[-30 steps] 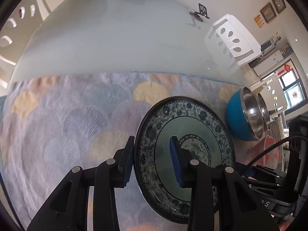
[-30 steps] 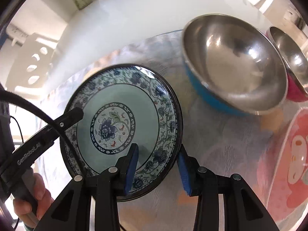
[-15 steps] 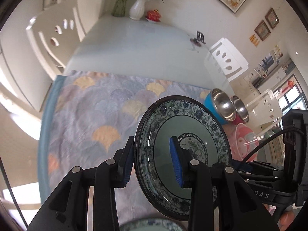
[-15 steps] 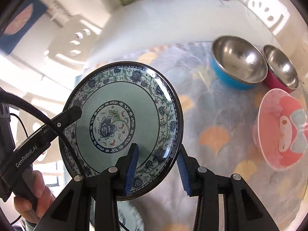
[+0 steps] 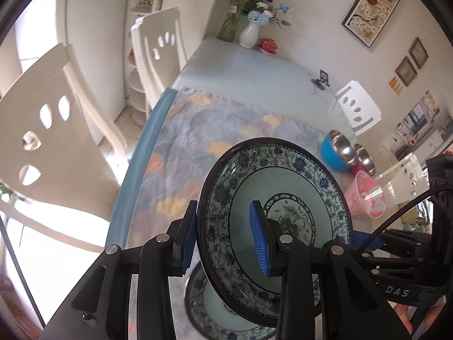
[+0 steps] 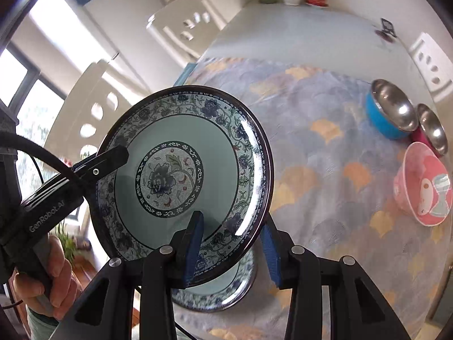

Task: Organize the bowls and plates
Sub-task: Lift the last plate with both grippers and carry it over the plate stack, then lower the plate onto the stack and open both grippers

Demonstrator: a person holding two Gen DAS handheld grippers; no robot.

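A blue floral plate (image 5: 286, 198) (image 6: 187, 141) with a dark rim is held in the air, tilted, above the table. My left gripper (image 5: 225, 238) is shut on its left rim and my right gripper (image 6: 232, 245) is shut on its right rim. A second matching plate (image 5: 215, 308) (image 6: 226, 289) lies on the mat just below it. At the far right stand a blue steel bowl (image 5: 335, 153) (image 6: 388, 113), a red steel bowl (image 5: 365, 163) (image 6: 433, 130) and a pink cartoon bowl (image 5: 365, 198) (image 6: 424, 187).
A pastel shell-patterned mat (image 5: 198, 141) (image 6: 325, 170) covers the near part of the glass table (image 5: 249, 70). White chairs (image 5: 158, 53) stand on the left and far right. A vase with flowers (image 5: 249, 34) stands at the far end.
Both grippers have lifted the plate high off the mat and drawn it back toward me. The second plate has come into view beneath it.
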